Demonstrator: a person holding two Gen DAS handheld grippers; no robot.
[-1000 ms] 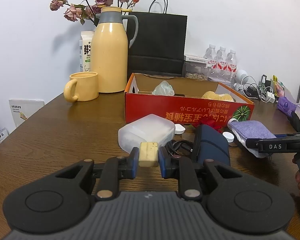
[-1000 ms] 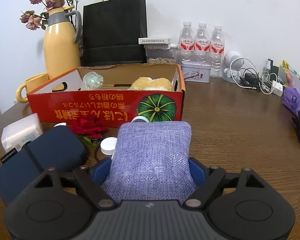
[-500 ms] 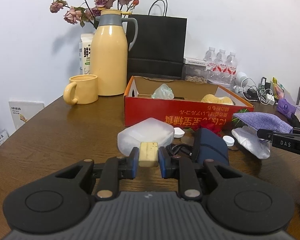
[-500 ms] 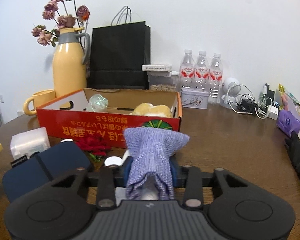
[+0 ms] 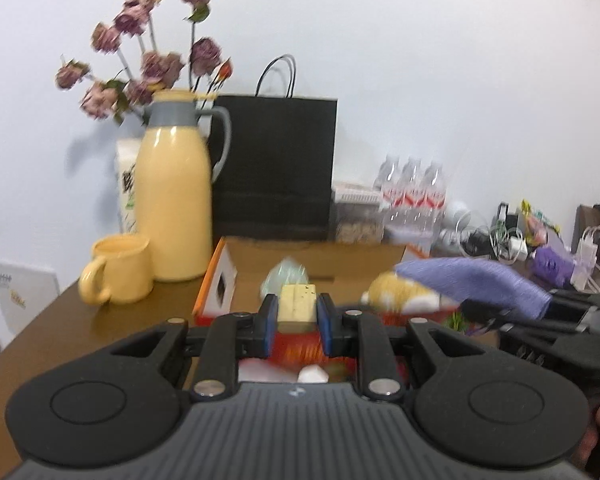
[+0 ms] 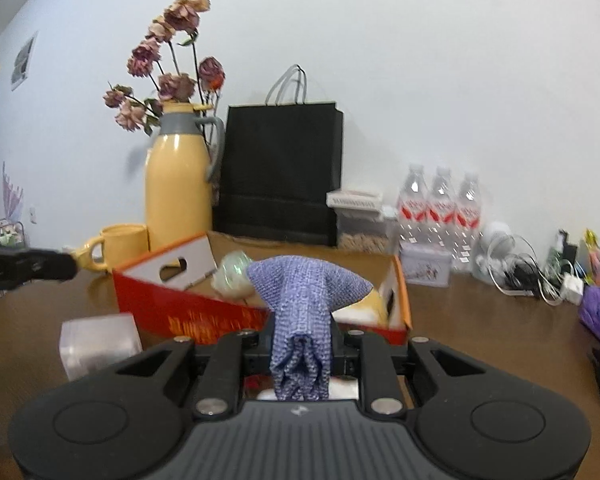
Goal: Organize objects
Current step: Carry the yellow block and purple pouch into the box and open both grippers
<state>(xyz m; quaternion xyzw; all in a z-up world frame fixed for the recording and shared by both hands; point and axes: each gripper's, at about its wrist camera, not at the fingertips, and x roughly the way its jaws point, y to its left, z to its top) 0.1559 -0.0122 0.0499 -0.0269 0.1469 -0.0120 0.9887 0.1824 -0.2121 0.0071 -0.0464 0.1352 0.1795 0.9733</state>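
My left gripper (image 5: 297, 312) is shut on a small pale yellow block (image 5: 297, 303), held above the front wall of the red cardboard box (image 5: 216, 276). My right gripper (image 6: 302, 344) is shut on a purple woven pouch (image 6: 304, 292), bunched between the jaws and raised in front of the same box (image 6: 188, 312). The pouch also shows in the left wrist view (image 5: 472, 280), over the box's right side. Inside the box lie a clear crumpled ball (image 6: 232, 276) and a yellow plush thing (image 5: 400, 294).
A yellow jug (image 5: 172, 208) with dried flowers, a yellow mug (image 5: 118, 276) and a black paper bag (image 5: 274, 168) stand behind the box. Water bottles (image 6: 440, 208), cables (image 6: 520, 272) and a tin are at right. A frosted plastic container (image 6: 96, 340) lies in front left.
Both grippers have risen and moved forward toward the box, each still holding its object. The purple pouch has been lifted off the table and now hangs bunched in the right gripper.
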